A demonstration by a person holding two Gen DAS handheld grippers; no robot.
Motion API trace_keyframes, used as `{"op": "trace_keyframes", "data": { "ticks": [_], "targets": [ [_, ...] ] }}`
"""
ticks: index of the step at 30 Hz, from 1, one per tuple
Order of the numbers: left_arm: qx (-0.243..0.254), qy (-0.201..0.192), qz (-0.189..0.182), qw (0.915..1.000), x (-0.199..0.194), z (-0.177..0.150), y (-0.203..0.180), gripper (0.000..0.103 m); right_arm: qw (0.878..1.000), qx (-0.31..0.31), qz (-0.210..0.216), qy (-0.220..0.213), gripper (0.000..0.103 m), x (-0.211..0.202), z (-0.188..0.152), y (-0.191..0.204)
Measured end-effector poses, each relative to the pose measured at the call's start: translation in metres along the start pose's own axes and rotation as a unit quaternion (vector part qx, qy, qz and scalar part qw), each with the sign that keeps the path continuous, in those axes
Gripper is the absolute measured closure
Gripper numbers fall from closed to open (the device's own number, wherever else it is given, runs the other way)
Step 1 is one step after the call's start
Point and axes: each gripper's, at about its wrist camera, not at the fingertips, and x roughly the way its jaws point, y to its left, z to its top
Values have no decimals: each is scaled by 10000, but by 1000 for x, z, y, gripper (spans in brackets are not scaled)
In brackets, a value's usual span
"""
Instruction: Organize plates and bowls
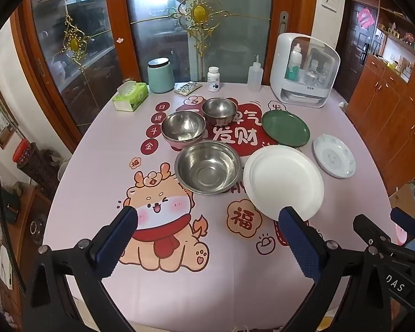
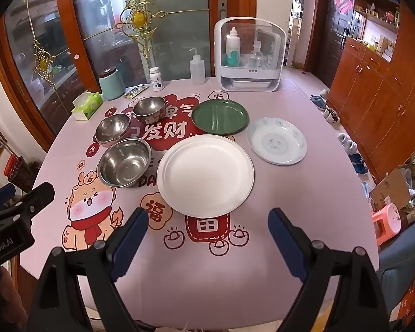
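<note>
Both claws are held above the near edge of the table, tilted downward, with jaws spread wide and nothing between them. On the left gripper (image 1: 207, 238), two black plastic arms are fitted with dark blue pads of a fine knurled texture; the same build is seen on the right gripper (image 2: 207, 238). No dish is touched by either.

Just beyond the right gripper, a large white plate (image 2: 205, 175) is laid flat; its surface is matte and its rim is broad and stepped. To its left, a large steel bowl (image 2: 124, 163) is set upright, round and polished, with reflections in its base. Behind that bowl, a medium steel bowl (image 2: 113, 130) is seated in a pink outer shell, and a small steel bowl (image 2: 149, 108) is placed further back. A glossy green plate (image 2: 220, 116), round with a raised lip, is found behind the white plate, and its near edge appears overlapped by the white plate's rim. A shallow patterned plate (image 2: 276, 141), pale with faint blue marks, is set apart to the right.

All dishes are supported by a round table covered in a smooth pink tablecloth (image 2: 304, 207) printed with a cartoon dog and red characters. Along the far edge are arranged a green tissue box (image 2: 87, 105), a mint canister (image 2: 112, 83), a white pill bottle (image 2: 156, 78), a translucent squeeze bottle (image 2: 197, 69) and a white cabinet with a clear domed cover (image 2: 250, 55).
</note>
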Motion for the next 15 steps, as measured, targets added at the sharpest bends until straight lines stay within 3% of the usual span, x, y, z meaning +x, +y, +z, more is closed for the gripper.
{"op": "trace_keyframes", "data": {
  "ticks": [15],
  "targets": [
    [-11,9,-22,10000,0,0,0,2,10000,-30,-1,-8,14,-1,0,-3]
  ]
}}
